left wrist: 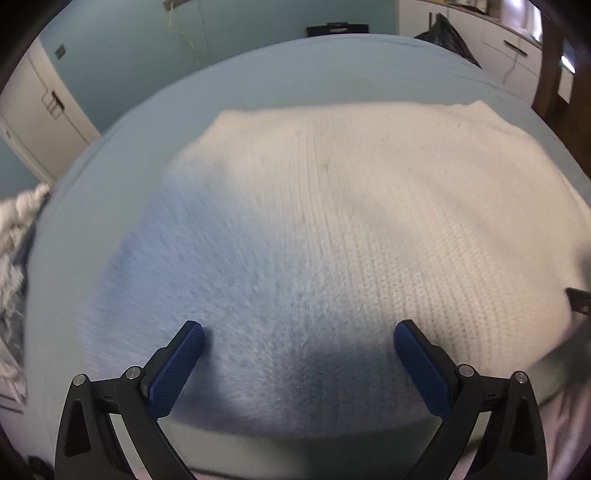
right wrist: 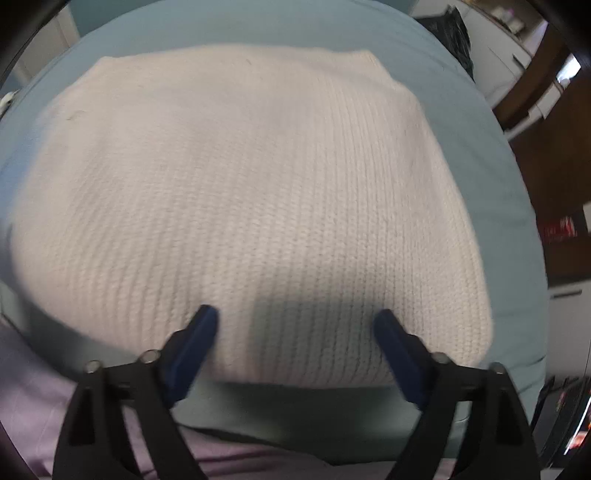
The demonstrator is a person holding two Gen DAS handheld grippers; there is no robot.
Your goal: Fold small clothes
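White knit (right wrist: pixel 240 192) square on blue table (right wrist: pixel 509 206).

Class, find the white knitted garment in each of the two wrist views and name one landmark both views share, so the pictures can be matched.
Left wrist view: the white knitted garment fills the centre and right, stretching past the open left gripper.
Right wrist view: the garment fills the centre, with the open right gripper over its near edge.
Shared landmark: the light blue sheet beneath it.
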